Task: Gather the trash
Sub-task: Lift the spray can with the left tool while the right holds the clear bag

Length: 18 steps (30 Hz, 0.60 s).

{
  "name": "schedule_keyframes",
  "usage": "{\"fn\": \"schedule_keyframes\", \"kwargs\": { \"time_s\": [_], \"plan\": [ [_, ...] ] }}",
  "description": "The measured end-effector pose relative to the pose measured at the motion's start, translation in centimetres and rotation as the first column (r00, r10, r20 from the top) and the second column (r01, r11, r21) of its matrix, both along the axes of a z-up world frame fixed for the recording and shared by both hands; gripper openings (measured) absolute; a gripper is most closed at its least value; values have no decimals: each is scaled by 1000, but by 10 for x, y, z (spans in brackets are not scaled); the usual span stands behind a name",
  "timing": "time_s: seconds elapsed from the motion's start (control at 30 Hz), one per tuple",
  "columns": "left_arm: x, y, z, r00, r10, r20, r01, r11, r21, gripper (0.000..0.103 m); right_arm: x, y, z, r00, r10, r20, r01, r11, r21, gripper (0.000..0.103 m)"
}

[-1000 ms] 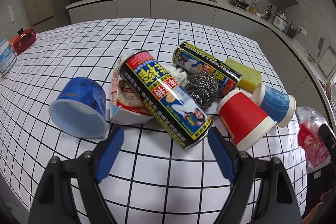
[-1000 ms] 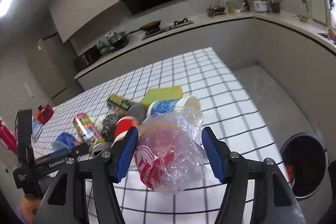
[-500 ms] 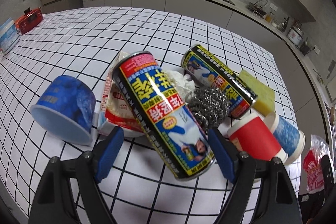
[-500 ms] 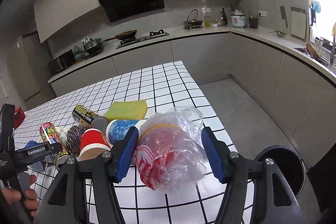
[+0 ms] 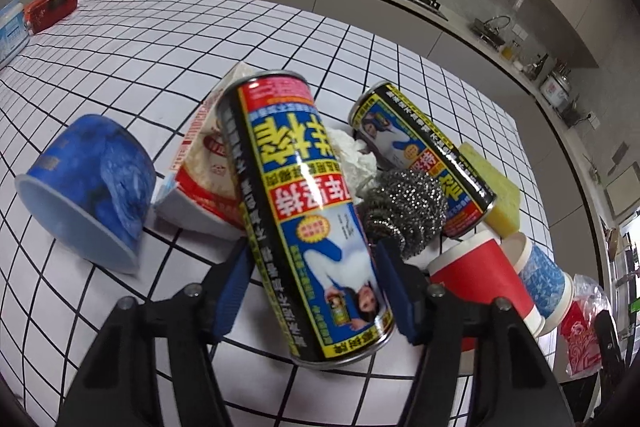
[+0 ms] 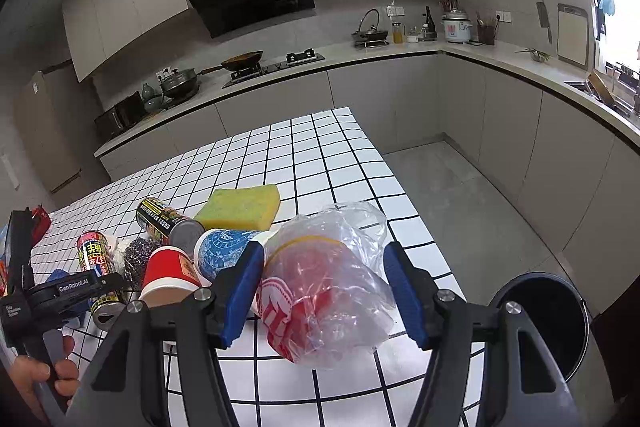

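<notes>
A pile of trash lies on the checked table (image 5: 160, 39). My left gripper (image 5: 312, 287) has closed its blue pads on a tall printed can (image 5: 304, 211), which lies tilted between them. Beside it are a second can (image 5: 420, 155), a steel scourer (image 5: 404, 207), a blue cup (image 5: 88, 187), a snack packet (image 5: 204, 163), a red cup (image 5: 480, 283) and a yellow sponge (image 5: 492, 191). My right gripper (image 6: 324, 291) is shut on a crumpled plastic bag with a red cup inside (image 6: 324, 287), held above the table's right edge.
A black trash bin (image 6: 540, 319) stands on the floor, low right in the right wrist view. A patterned blue cup (image 6: 224, 251) and the sponge (image 6: 240, 207) lie just left of my right gripper. A red box (image 5: 50, 5) sits at the table's far left.
My left gripper moved forward over the tall can and its pads closed in on it. My right gripper, still holding the bag, swung right, bringing the bin into view.
</notes>
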State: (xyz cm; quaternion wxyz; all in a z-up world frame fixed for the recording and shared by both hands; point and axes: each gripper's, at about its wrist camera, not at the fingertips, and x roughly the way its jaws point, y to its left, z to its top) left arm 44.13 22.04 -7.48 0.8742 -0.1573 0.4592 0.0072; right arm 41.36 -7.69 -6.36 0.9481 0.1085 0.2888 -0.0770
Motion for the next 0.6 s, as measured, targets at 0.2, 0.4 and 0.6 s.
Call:
{"fn": "schedule_keyframes", "kwargs": {
  "time_s": [0.2,0.4,0.6],
  "plan": [
    [-16,6,7,998,-20,53,20,1000,1,57,0,-2,-1,1000,2,-1,-2,1000,6,64],
    [-34,6,16,995,-19,96,16,999,30,55,-1,-7,-2,999,35,-1,-35,999,23,64],
    [-54,1,22,994,-11,111,6,999,43,54,-4,-14,-2,996,83,7,-84,996,31,64]
  ]
}}
